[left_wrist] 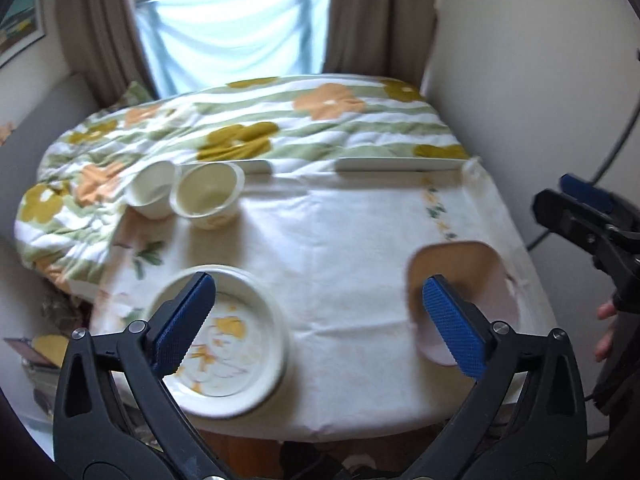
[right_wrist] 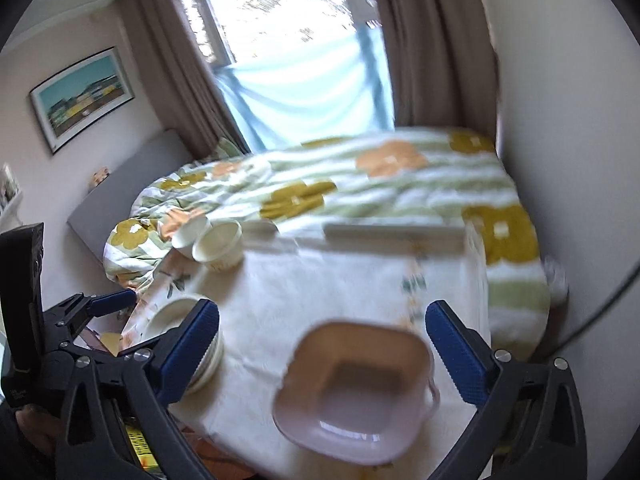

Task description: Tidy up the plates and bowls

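Observation:
A round white plate with yellow flowers lies at the table's front left, also seen in the right wrist view. A pale pink square bowl sits at the front right, partly hidden in the left wrist view. Two cream bowls stand side by side at the back left, the left one tilted; they also show in the right wrist view. My left gripper is open above the table's front edge. My right gripper is open above the pink bowl.
The table has a white cloth. A flat white plate or tray lies at the back edge. A flowered quilt on a bed lies behind the table. A wall stands close on the right.

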